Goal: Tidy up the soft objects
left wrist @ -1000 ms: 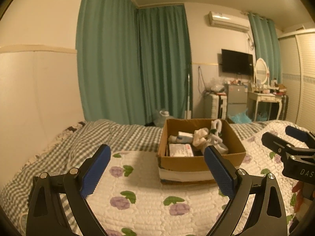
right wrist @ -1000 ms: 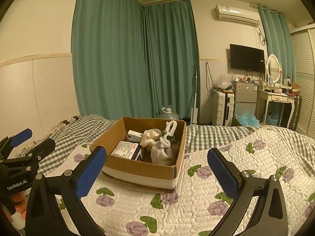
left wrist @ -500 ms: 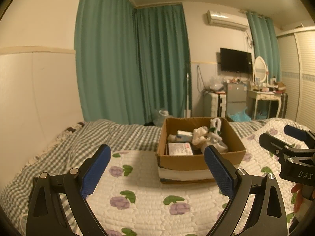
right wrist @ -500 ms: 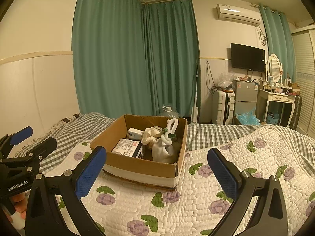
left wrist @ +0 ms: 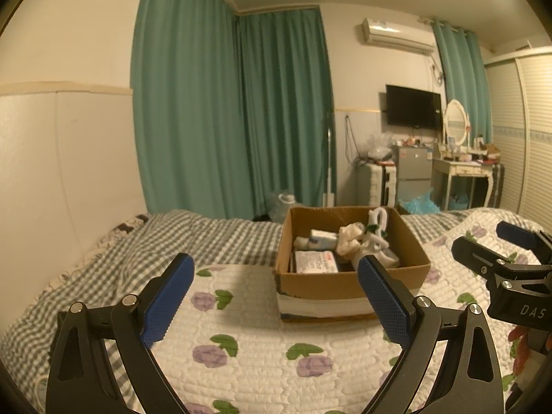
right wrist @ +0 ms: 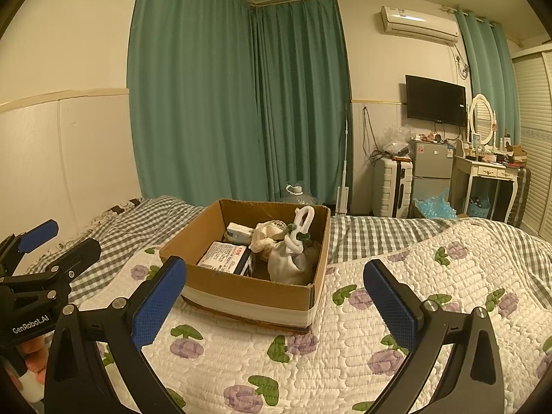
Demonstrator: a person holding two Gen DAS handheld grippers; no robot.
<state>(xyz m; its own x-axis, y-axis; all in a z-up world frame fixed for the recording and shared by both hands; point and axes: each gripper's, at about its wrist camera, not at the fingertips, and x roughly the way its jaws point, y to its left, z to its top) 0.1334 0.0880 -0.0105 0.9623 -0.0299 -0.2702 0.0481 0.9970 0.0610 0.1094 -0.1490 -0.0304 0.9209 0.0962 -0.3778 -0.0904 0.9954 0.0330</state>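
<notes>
An open cardboard box (left wrist: 352,284) (right wrist: 241,288) sits on the flowered white quilt (left wrist: 248,352) (right wrist: 345,355). Inside it lie a white cloth bundle with a looped white and green piece (right wrist: 291,258) (left wrist: 374,238), a cream soft item (right wrist: 265,238), a flat printed packet (right wrist: 224,253) (left wrist: 315,261) and a small white pack (right wrist: 239,230). My left gripper (left wrist: 276,300) is open and empty, in front of the box and a little to its left. My right gripper (right wrist: 276,303) is open and empty, in front of the box. Each gripper shows at the edge of the other's view.
A grey checked blanket (left wrist: 165,241) covers the far part of the bed. A white padded wall (left wrist: 62,172) runs along the left. Green curtains (right wrist: 241,103), a suitcase (right wrist: 391,186), a small fridge (right wrist: 431,169) and a dressing table (right wrist: 490,172) stand beyond the bed.
Both views have shifted slightly, so the box sits a touch differently in frame. Both grippers stay open and empty. Nothing in the box has moved.
</notes>
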